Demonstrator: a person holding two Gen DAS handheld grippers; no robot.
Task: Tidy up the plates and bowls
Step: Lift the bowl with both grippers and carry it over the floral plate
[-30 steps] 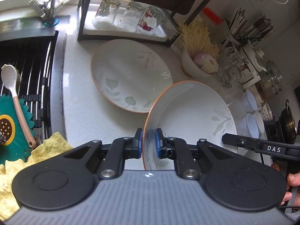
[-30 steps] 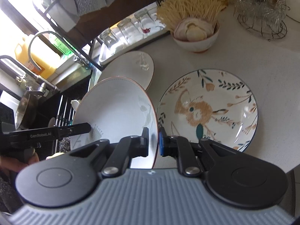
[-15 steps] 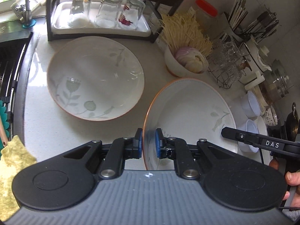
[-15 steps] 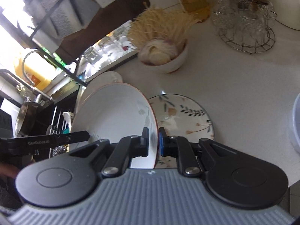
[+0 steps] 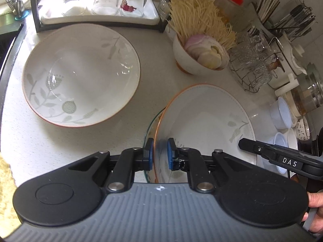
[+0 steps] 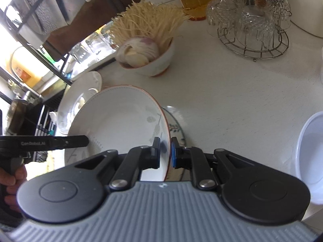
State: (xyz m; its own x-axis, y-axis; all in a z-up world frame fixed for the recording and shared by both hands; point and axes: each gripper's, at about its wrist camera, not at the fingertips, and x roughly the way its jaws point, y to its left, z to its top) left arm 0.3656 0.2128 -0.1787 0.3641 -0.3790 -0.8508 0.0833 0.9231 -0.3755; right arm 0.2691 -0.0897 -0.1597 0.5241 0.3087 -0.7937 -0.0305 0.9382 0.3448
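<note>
the held bowl (image 5: 206, 121) looks like glossy glazed ceramic, white with an unglazed-looking orange rim. left of it, the second bowl (image 5: 80, 74) has the same shiny glaze. both are over a matt, finely speckled stone-like counter (image 5: 153, 60). behind the held bowl, clear cut glass cups (image 6: 252, 18) sit in a bright metal wire rack (image 6: 254, 46). the gripper pads (image 5: 149, 153) look like blue rubber on matt black plastic.

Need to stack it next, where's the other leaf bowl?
Left wrist view: leaf bowl sits on the counter at left, before the glass rack.
</note>
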